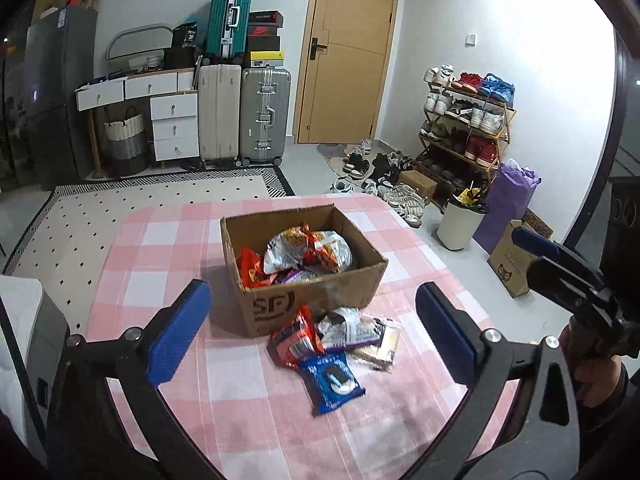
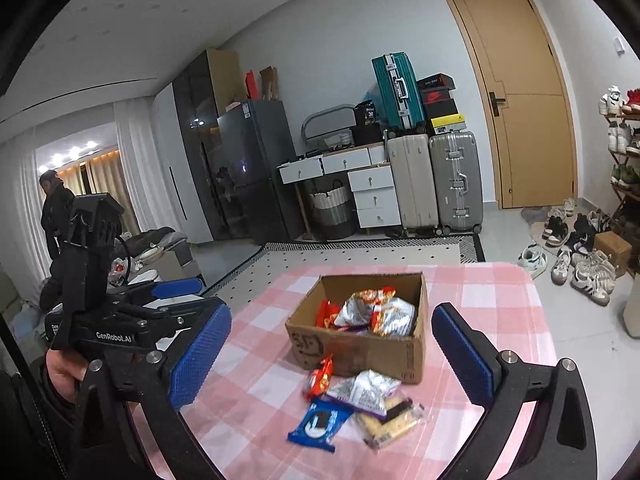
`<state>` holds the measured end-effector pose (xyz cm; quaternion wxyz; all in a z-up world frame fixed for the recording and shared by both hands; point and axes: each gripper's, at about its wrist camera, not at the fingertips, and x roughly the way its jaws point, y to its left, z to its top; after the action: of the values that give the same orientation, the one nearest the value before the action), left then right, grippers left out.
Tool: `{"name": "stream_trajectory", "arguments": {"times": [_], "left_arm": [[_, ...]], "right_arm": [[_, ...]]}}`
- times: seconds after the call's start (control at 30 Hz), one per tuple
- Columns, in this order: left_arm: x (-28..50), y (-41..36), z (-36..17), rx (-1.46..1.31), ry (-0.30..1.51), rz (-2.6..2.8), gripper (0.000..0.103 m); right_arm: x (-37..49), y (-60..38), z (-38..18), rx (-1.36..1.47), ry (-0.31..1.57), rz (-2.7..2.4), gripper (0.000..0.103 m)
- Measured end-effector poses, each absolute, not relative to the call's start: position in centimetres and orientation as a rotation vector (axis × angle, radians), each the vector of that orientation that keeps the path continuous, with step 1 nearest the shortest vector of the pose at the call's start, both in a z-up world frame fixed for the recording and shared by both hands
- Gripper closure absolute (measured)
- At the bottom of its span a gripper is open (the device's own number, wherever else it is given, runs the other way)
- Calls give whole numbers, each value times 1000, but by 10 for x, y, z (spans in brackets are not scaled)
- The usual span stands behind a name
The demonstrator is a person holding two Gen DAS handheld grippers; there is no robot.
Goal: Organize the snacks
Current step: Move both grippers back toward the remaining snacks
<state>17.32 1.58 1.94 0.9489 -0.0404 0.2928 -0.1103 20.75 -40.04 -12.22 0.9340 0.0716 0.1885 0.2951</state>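
An open cardboard box (image 1: 320, 296) (image 2: 360, 354) on the pink checked table holds several snack bags (image 1: 308, 256) (image 2: 372, 312). In front of it lies a small pile: a blue cookie pack (image 1: 332, 382) (image 2: 318, 424), a red packet (image 1: 296, 340) (image 2: 320, 376), a silver-purple bag (image 1: 352, 328) (image 2: 362, 392) and a clear cracker pack (image 1: 384, 346) (image 2: 390, 424). My left gripper (image 1: 316, 332) is open and empty above the pile. My right gripper (image 2: 332, 364) is open and empty, also in front of the pile. The right gripper shows at the right edge of the left wrist view (image 1: 560, 264); the left one shows at the left of the right wrist view (image 2: 160, 300).
The table's pink checked cloth (image 1: 168, 248) (image 2: 488, 300) ends at the far edge behind the box. Beyond are a dotted rug (image 1: 120, 208), suitcases (image 1: 244, 116), a white drawer unit (image 1: 172, 120), a door (image 1: 348, 52), a shoe rack (image 1: 464, 120) and a white bin (image 1: 460, 224).
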Motion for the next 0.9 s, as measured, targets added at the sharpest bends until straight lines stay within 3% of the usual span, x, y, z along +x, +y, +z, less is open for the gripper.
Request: {"name": "stream_trajectory", "arguments": {"times": [0.33, 0.9], "left_arm": [[151, 20, -21, -125, 652, -213, 1], [177, -9, -119, -114, 815, -198, 1]], "right_arm": [[180, -408, -161, 165, 422, 579, 1], [191, -422, -232, 221, 542, 547, 1]]}}
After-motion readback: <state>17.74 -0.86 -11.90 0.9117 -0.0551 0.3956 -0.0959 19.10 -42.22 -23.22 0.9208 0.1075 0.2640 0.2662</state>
